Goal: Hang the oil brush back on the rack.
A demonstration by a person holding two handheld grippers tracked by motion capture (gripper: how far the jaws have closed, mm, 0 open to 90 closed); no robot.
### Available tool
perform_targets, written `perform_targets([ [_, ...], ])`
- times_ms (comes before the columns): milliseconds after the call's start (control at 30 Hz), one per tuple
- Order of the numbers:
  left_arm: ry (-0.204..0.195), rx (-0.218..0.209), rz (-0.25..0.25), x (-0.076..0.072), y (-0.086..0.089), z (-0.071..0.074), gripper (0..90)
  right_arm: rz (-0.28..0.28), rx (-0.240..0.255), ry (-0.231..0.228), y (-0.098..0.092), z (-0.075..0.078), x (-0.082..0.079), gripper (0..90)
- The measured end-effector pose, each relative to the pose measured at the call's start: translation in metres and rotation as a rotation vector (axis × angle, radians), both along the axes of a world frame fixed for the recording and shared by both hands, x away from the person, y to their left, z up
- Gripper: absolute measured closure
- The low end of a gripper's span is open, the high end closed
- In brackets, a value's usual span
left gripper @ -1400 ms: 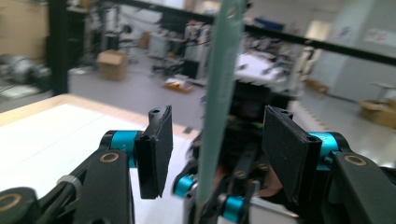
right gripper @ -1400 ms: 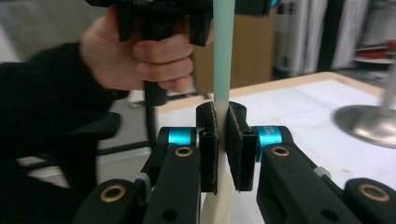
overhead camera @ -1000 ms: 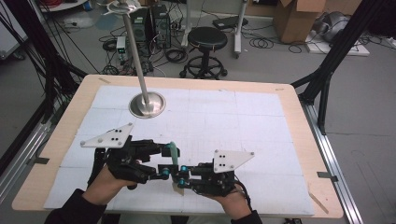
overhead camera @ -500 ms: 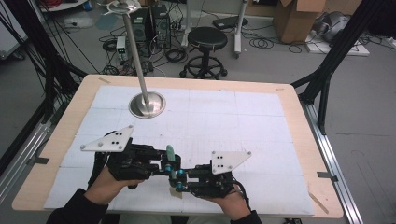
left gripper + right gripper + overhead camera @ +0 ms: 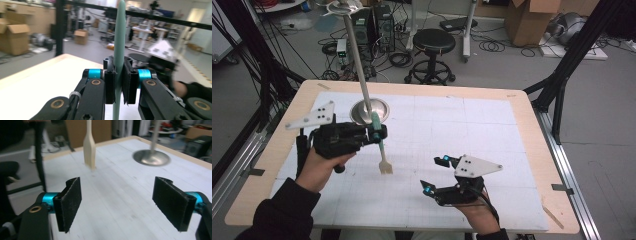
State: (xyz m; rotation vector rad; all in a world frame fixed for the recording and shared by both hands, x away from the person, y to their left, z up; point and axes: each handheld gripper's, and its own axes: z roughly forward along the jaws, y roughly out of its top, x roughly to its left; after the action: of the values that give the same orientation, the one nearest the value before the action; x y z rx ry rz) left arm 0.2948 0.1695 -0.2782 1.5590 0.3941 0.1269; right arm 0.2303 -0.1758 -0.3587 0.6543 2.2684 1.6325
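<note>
left gripper point(image 5: 373, 134) clamped on green-handled pale-bristled brush point(image 5: 381, 150), held just in front of round steel stand base point(image 5: 369, 111). right gripper point(image 5: 435, 175) jaws wide apart, well right of base.

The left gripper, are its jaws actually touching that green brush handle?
Touching. The left gripper view shows the left gripper with both jaws pressed against the green brush handle, no gap.

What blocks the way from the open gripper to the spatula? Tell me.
Nothing visible. The right gripper stands open over bare table, and the spatula, held in the left gripper, hangs across open space from it.
</note>
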Motion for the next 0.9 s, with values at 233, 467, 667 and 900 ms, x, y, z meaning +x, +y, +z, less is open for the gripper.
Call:
perform_targets([
  [233, 0.003, 0.036, 0.075, 0.03, 0.011, 0.015, 82.1, -0.108, -0.006, -0.022, -0.031, -0.003, -0.006, 20.2],
  [467, 0.021, 0.042, 0.148, 0.071, 0.021, 0.04, 82.1, -0.197, 0.023, -0.044, -0.048, -0.002, -0.008, 20.1],
  [667, 0.023, 0.005, 0.206, 0.104, 0.034, 0.063, 82.1, -0.216, 0.034, -0.047, -0.055, -0.004, -0.008, 20.1],
  [900, 0.02, 0.029, 0.225, 0.125, 0.041, 0.079, 82.1, -0.229, 0.035, -0.052, -0.058, -0.005, -0.008, 20.1],
])
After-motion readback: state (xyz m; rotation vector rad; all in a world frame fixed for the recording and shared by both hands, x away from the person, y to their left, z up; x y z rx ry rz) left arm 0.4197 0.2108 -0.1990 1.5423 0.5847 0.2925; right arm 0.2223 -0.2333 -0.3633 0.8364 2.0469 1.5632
